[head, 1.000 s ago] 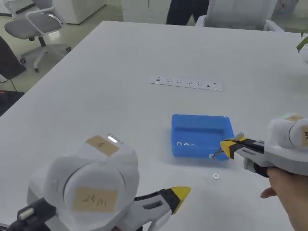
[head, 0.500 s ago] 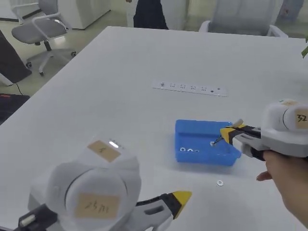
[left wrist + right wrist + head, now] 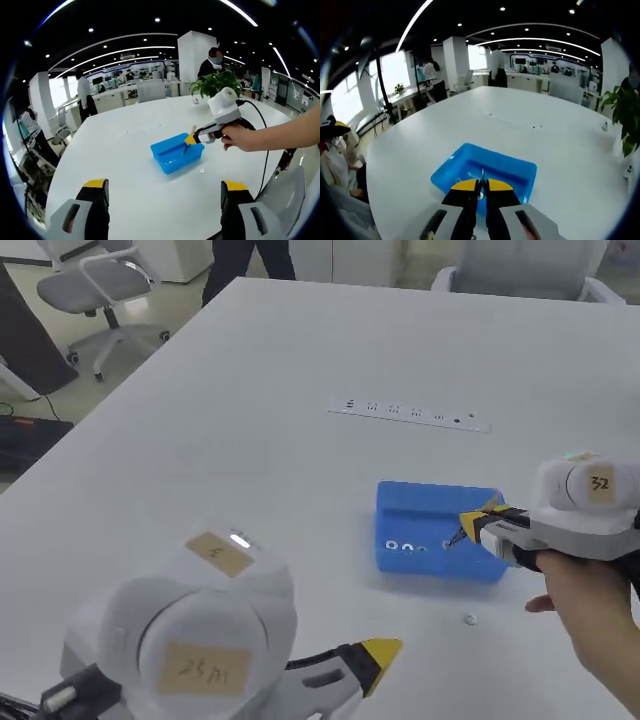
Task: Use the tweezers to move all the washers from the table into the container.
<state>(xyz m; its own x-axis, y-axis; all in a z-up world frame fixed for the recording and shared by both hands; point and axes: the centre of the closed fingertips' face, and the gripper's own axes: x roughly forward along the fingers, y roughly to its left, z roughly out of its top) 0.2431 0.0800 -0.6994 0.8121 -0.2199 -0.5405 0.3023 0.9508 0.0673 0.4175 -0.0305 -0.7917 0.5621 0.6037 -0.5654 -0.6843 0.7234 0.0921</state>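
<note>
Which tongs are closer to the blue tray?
Right. The right tongs hang over the blue tray, tweezers pointing into it; the left tongs are open, back over bare table, well short of it.

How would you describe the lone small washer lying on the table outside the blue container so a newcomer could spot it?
On the large white table, find the shallow blue plastic container where the right gripper holds thin metal tweezers. Just beyond its near edge lies a tiny silvery ring-shaped washer; unlike the washers in the container, it sits alone on bare tabletop.
</note>
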